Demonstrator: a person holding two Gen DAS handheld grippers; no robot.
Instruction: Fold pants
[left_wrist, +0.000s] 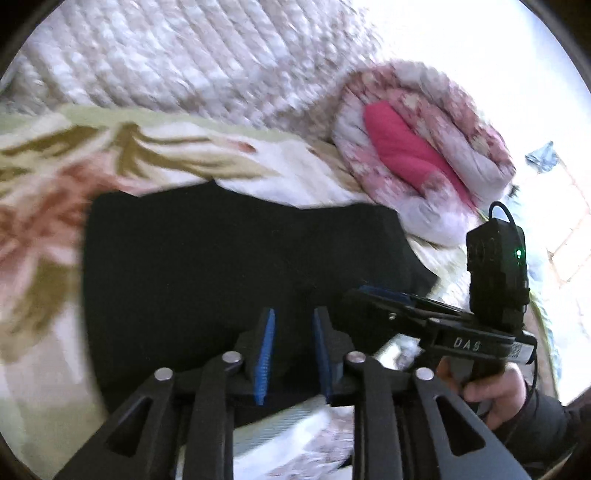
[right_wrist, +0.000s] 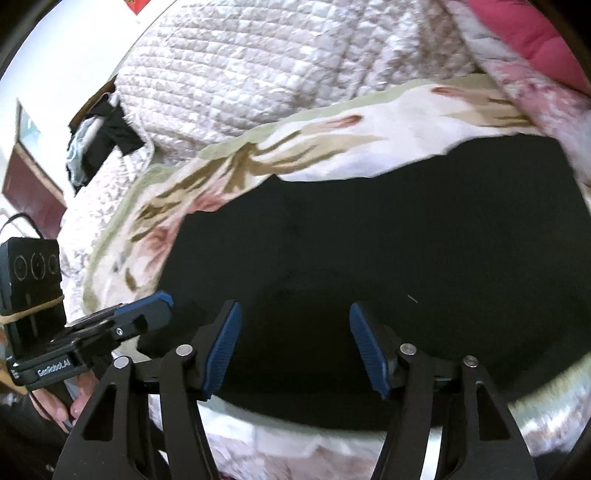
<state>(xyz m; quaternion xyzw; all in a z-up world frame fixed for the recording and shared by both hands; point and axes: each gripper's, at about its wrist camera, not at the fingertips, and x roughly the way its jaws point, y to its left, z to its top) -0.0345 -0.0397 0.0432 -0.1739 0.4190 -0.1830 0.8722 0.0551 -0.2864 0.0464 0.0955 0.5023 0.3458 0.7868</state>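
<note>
The black pants (left_wrist: 207, 266) lie folded flat on a floral blanket (left_wrist: 55, 184) on the bed; they fill the middle of the right wrist view (right_wrist: 388, 258). My left gripper (left_wrist: 293, 317) is open with a narrow gap, hovering over the pants' near edge with nothing between its blue pads. My right gripper (right_wrist: 295, 314) is open wide over the near edge of the pants, empty. The right gripper shows in the left wrist view (left_wrist: 380, 295), at the pants' right edge. The left gripper shows in the right wrist view (right_wrist: 155, 306), at the pants' left edge.
A rolled pink-and-white floral quilt (left_wrist: 424, 147) lies on the bed right of the pants. A white quilted cover (right_wrist: 258, 74) lies behind the blanket. Dark and pale clothes (right_wrist: 96, 144) are heaped at the far left. A dark red cabinet (right_wrist: 29, 184) stands beyond.
</note>
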